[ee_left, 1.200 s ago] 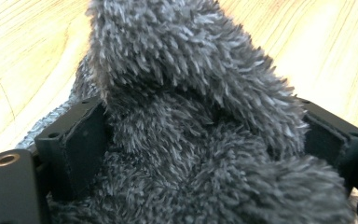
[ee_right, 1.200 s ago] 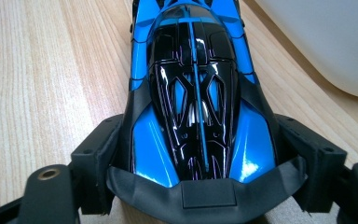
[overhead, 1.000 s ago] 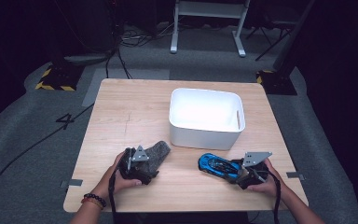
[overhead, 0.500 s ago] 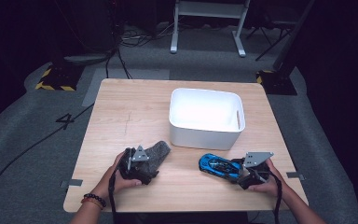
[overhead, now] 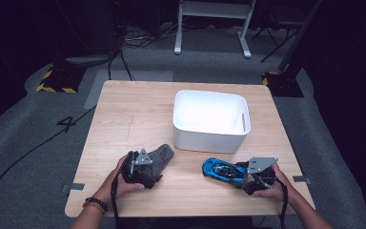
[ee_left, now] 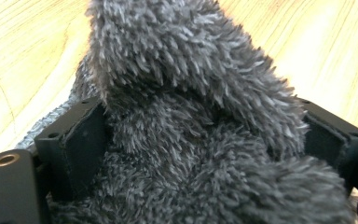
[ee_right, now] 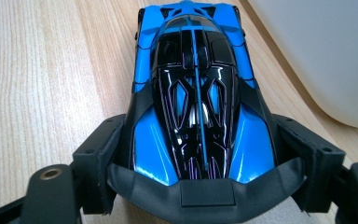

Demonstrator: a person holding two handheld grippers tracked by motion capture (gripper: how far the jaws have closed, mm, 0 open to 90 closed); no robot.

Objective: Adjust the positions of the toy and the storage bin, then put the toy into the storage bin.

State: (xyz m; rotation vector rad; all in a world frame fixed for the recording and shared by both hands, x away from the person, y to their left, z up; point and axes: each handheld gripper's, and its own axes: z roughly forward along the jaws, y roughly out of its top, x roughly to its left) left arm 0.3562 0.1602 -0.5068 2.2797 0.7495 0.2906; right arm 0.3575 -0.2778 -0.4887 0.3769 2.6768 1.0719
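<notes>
A grey fuzzy sock [overhead: 165, 153] lies on the wooden table [overhead: 133, 119] near its front left. My left gripper [overhead: 153, 165] is shut on its near end. In the left gripper view the sock's pile [ee_left: 191, 84] bulges between both black pads [ee_left: 81, 140]. A blue and black toy car [overhead: 216, 169] sits at the front right, nose pointing left. My right gripper [overhead: 238, 173] is shut on its rear. In the right gripper view the car [ee_right: 196, 79] lies lengthwise between the jaws, and the pads [ee_right: 98, 149] touch its flanks just ahead of the rear wing.
A white plastic bin [overhead: 210, 93], nothing in it, stands just behind both objects at centre right; its wall [ee_right: 317, 46] is close beside the car. Bare tabletop stretches to the left and back. Cables and a stand's legs lie on the floor beyond.
</notes>
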